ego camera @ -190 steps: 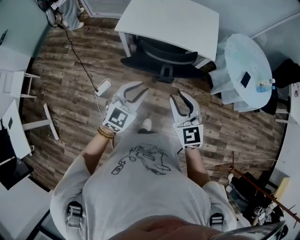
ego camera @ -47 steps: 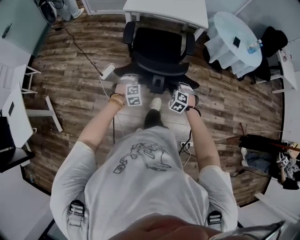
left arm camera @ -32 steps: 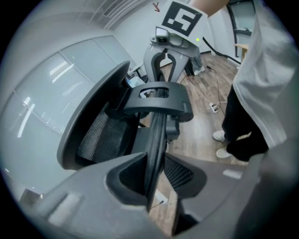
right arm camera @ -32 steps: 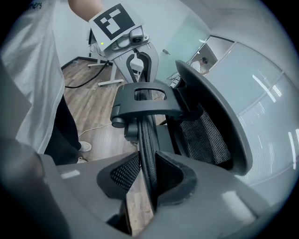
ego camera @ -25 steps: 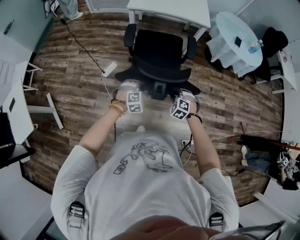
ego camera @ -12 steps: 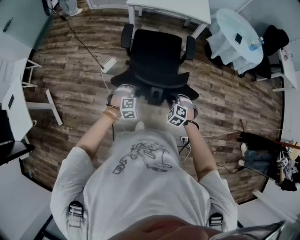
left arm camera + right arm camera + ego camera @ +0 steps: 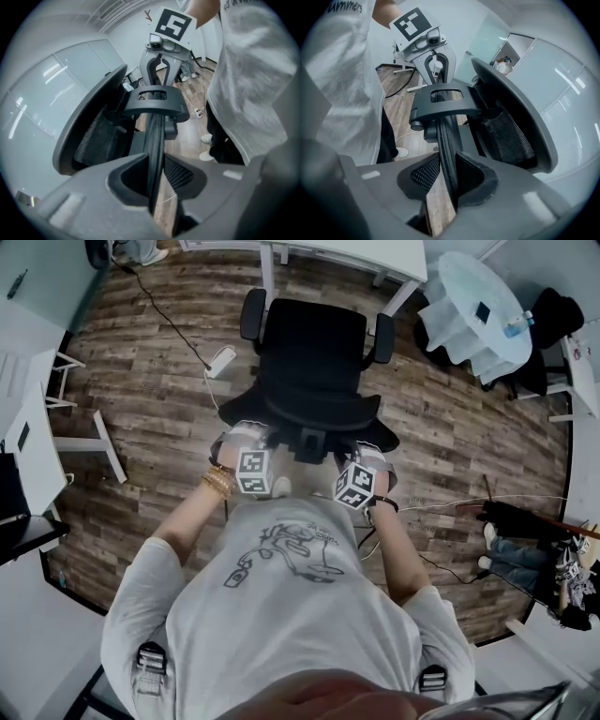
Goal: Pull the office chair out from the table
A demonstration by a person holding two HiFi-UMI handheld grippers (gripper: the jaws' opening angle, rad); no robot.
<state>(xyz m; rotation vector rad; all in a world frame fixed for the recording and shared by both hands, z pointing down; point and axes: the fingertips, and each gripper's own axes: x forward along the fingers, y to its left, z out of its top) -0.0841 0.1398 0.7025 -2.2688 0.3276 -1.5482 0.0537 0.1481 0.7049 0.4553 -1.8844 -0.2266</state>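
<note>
— Where is the chair standing?
— Office chair [image 7: 314, 357], black, on the plank floor [image 7: 141, 390]. It is out from under the white surface [image 7: 370, 254] at the far edge of the head view and near it. The seat faces that surface and the backrest is toward the person.
— Grippers?
— Left gripper [image 7: 246, 434] and right gripper [image 7: 364, 454] are on the backrest rim [image 7: 156, 140], one on each side of the black bracket [image 7: 440, 105]. Each pair of fingers [image 7: 483, 183] pinches the thin mesh rim.
— Rest of the room?
— Round table [image 7: 473, 296], white, just beside the surface on its right. Power strip [image 7: 223, 360] on the floor left of the chair, with a cable [image 7: 169, 320] leading to the far left corner. White desks [image 7: 23, 418] along the left side. Pale glass-panel wall [image 7: 42, 108] beyond the chair in both gripper views.
</note>
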